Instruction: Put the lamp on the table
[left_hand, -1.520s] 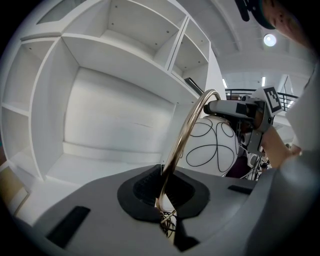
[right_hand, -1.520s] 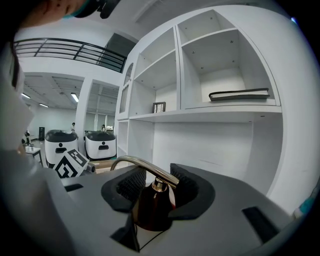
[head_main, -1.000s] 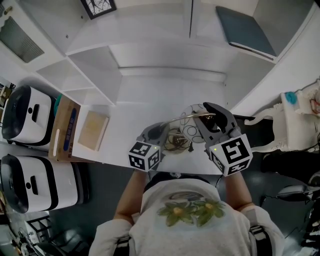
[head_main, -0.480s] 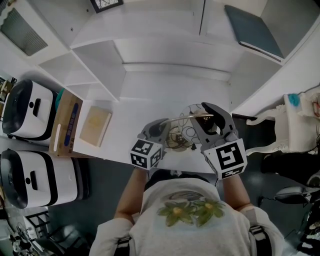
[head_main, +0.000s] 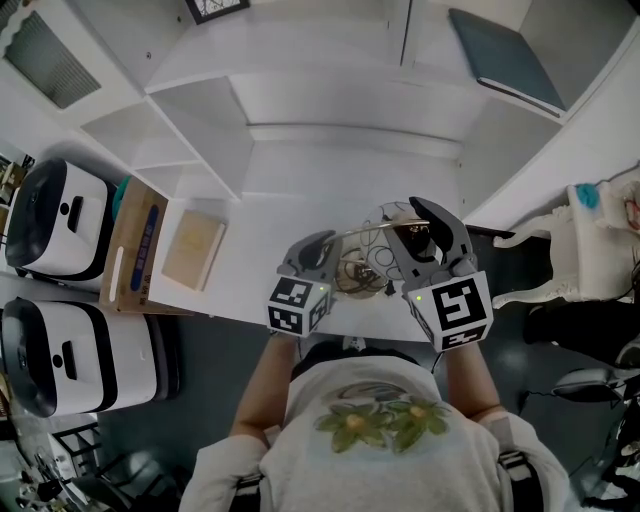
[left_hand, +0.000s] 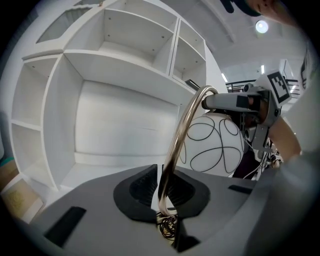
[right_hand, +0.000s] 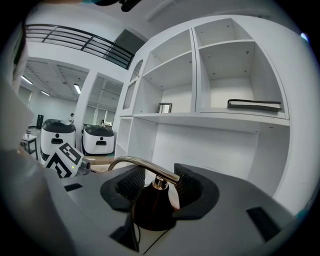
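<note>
Brass tubing sits clamped between the pressed-together jaws of the left gripper (left_hand: 162, 189): it is the low end of the lamp's curved stem (left_hand: 182, 127), and just beneath the pads hangs a tangle of dark wire base (left_hand: 168, 227). From there the stem arches up and over to the white globe shade (left_hand: 212, 145), which is looped with thin black lines.

At the far end of that arch, the right gripper (right_hand: 157, 187) has its jaws spread wide around the dark brown cap (right_hand: 152, 207) where the stem joins the shade. The pads sit against the cap on either side, so both grippers hold the lamp (head_main: 378, 240).

In the head view, the left gripper (head_main: 322, 248) and the right gripper (head_main: 425, 235) lie side by side over the near edge of the white surface (head_main: 300, 195), with the lamp between them. I cannot tell whether the base touches the surface.

Beyond the lamp rise white shelves (head_main: 190, 120), with a dark flat book (head_main: 505, 60) lying on an upper shelf and a small black picture frame (right_hand: 164, 107) on another. To the left on the surface lies a pale wooden board (head_main: 193, 255), beside a brown cardboard box (head_main: 130, 255). Two white machines (head_main: 55, 225) with black panels stand further left, off the surface.
</note>
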